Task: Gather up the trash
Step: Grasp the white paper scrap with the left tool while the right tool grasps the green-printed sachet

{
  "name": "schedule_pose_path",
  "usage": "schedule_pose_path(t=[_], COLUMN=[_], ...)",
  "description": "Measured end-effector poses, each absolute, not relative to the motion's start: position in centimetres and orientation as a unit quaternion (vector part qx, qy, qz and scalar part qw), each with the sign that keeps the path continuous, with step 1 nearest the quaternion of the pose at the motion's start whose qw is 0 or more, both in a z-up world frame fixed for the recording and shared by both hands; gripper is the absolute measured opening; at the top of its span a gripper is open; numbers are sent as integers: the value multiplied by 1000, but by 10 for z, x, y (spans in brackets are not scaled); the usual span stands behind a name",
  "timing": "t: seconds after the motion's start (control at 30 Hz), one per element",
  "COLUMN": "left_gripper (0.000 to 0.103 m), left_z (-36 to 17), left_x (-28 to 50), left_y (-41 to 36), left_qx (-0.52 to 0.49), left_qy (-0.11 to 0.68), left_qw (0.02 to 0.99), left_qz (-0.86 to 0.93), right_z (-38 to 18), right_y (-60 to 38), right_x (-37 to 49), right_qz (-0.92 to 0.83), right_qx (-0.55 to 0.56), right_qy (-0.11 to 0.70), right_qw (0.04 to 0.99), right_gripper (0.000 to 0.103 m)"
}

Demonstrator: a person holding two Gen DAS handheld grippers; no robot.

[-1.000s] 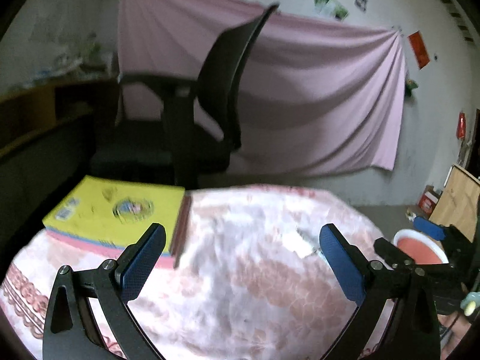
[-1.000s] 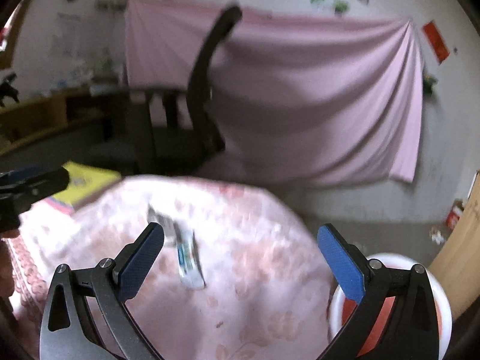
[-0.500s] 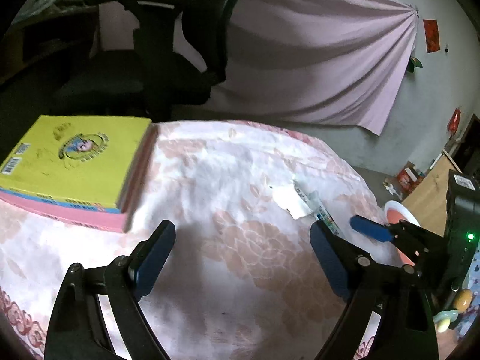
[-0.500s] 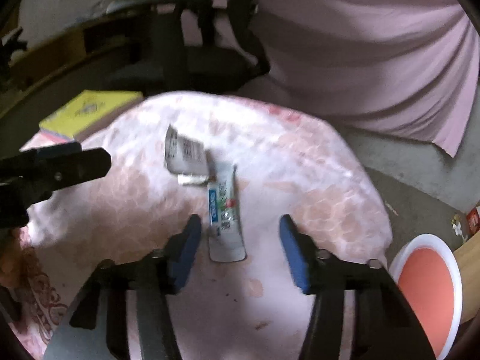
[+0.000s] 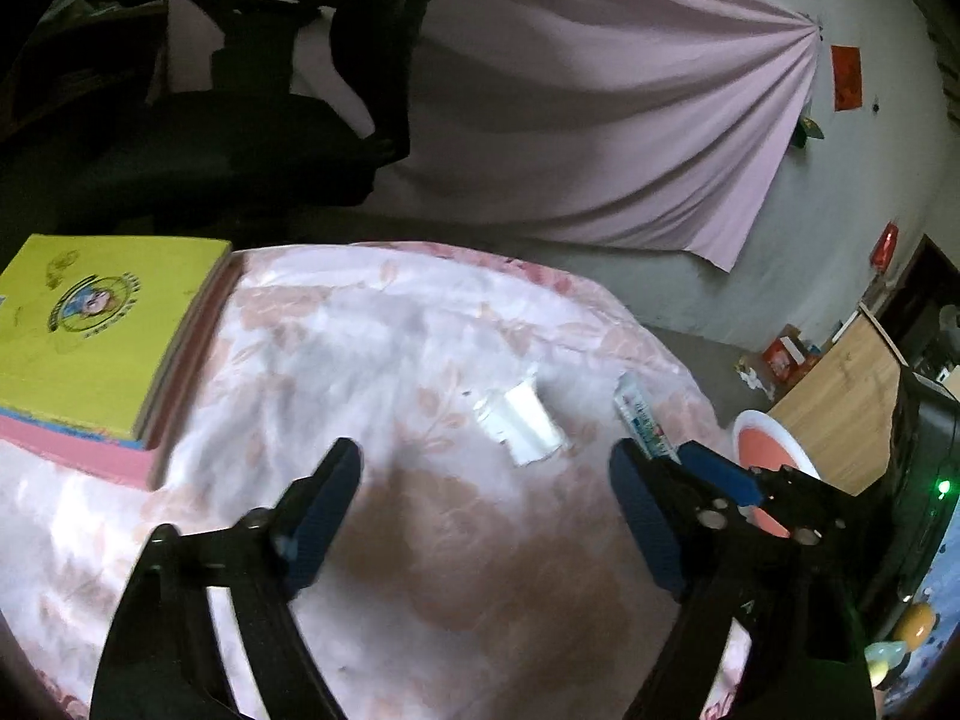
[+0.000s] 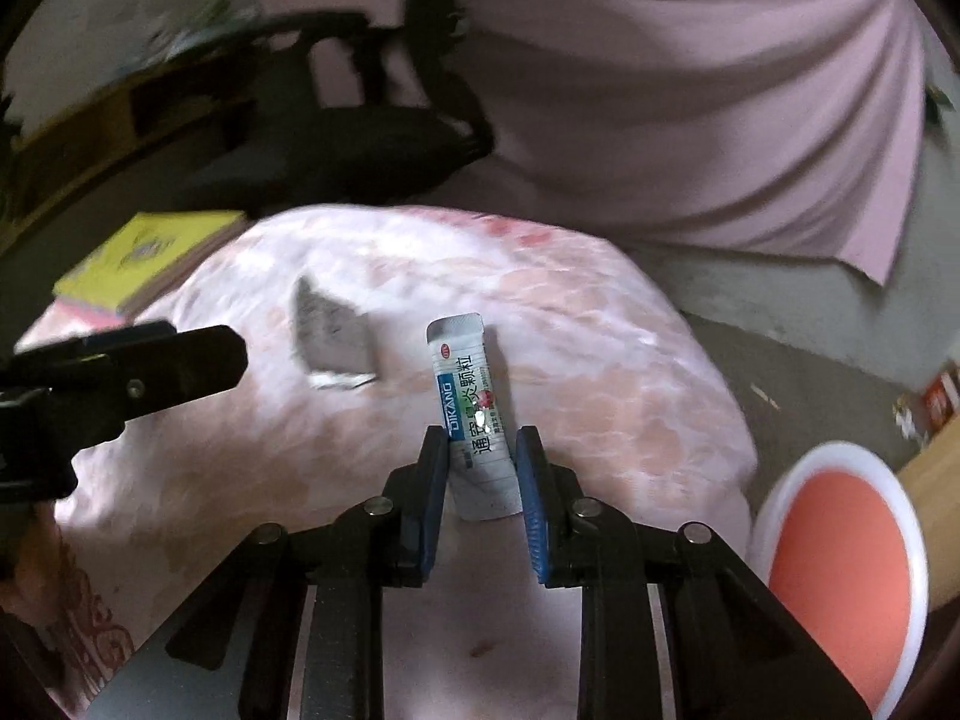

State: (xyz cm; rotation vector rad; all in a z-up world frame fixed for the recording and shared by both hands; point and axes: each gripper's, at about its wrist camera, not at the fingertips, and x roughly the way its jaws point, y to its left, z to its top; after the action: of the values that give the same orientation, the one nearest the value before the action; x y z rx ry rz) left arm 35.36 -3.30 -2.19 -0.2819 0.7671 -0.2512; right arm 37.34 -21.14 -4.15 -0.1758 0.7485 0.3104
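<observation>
A white and blue medicine sachet (image 6: 465, 378) lies on the floral tablecloth (image 5: 420, 570), its near end between the pads of my right gripper (image 6: 481, 441), which is shut on it. In the left wrist view the same sachet (image 5: 639, 420) shows at the right, with the right gripper (image 5: 714, 474) on it. A torn white wrapper (image 5: 522, 426) lies flat just ahead of my left gripper (image 5: 485, 462). The left jaws are closing, with nothing between them. That wrapper (image 6: 333, 342) looks grey and blurred in the right wrist view, beside a left finger (image 6: 180, 354).
A white bin with a red inside (image 6: 840, 450) stands on the floor right of the table. A yellow book on a pink one (image 5: 90, 324) lies at the table's left. A black office chair (image 5: 240, 120) and a pink curtain (image 5: 600, 120) stand behind.
Both grippers tilted down and came closer to the tablecloth. The right jaws went from wide apart to shut on the sachet. The left jaws narrowed somewhat.
</observation>
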Motion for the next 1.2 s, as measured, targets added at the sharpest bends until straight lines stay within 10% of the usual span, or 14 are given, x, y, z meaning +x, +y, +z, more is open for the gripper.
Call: schedule_pose_path(t=[0.4, 0.7, 1.2], left_gripper=[76, 22, 3], left_z=[-37, -41, -29], left_x=[392, 394, 378], left_y=[-51, -62, -60], left_qx=[-132, -100, -109], left_qy=[411, 417, 376], left_qw=[895, 895, 907], left_qz=[-115, -125, -156], right_z=[-38, -38, -36], right_y=[-224, -216, -224], right_x=[375, 377, 373], right_qz=[134, 123, 136], right_qx=[-59, -70, -51], right_qy=[364, 365, 356], right_qw=[920, 920, 923], right_gripper=[21, 21, 21])
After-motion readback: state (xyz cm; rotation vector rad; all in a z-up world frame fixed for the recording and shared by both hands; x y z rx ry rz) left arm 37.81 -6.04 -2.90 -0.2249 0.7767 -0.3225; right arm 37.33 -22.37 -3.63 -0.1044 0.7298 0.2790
